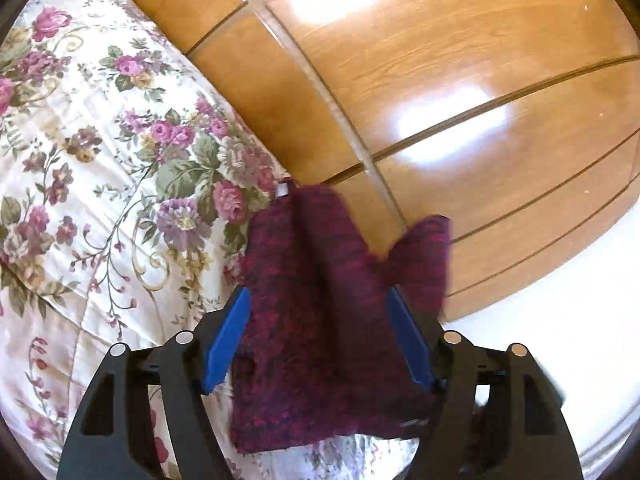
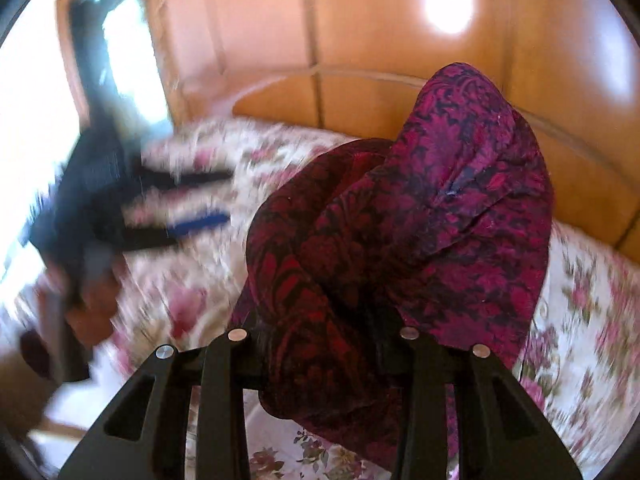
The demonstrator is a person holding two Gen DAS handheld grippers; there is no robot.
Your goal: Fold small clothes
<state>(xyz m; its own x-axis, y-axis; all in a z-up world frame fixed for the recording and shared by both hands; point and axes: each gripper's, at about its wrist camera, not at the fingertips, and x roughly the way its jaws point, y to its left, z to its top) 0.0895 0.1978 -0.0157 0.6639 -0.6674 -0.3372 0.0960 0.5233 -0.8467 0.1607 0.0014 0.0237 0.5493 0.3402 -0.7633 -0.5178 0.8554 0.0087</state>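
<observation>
A small dark magenta patterned garment (image 1: 320, 320) hangs bunched over the floral bedspread (image 1: 100, 160). In the left wrist view my left gripper (image 1: 318, 300) is open, its blue pads (image 1: 228, 336) standing wide on either side of the cloth, which lies between them. In the right wrist view the garment (image 2: 420, 240) drapes over my right gripper (image 2: 324, 320) and hides its fingertips; the cloth is lifted above the bed. The left gripper shows blurred at the left of the right wrist view (image 2: 160, 208).
A glossy wooden wardrobe or headboard panel (image 1: 440, 80) stands right behind the bed. The floral bedspread (image 2: 592, 320) spreads under both grippers. A bright white area (image 1: 540, 360) lies at the right.
</observation>
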